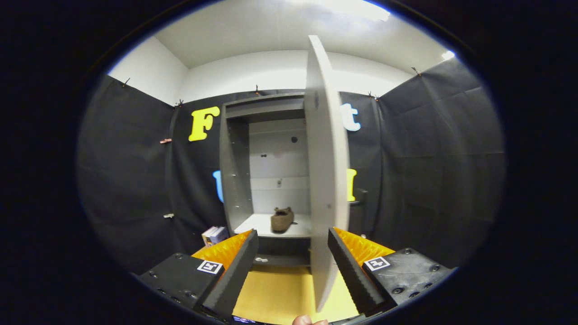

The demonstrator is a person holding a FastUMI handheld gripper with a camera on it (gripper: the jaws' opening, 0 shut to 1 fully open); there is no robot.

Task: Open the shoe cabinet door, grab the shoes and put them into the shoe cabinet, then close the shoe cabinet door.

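A grey shoe cabinet (235, 171) stands against the booth's back wall with its door (326, 171) swung open towards me, edge-on. A brown shoe (282, 220) lies on the cabinet's white shelf (253, 223), beyond my fingers. My gripper (293, 239) is open. The lower edge of the door stands between the two fingers, close to the right finger (350, 271); I cannot tell whether it touches. The left finger (235, 271) is apart from the door.
A yellowish floor (275, 293) lies under the fingers in front of the cabinet. Small boxes (216, 234) sit on the floor at the cabinet's left foot. A fingertip of a hand (307, 320) shows below the door's bottom edge.
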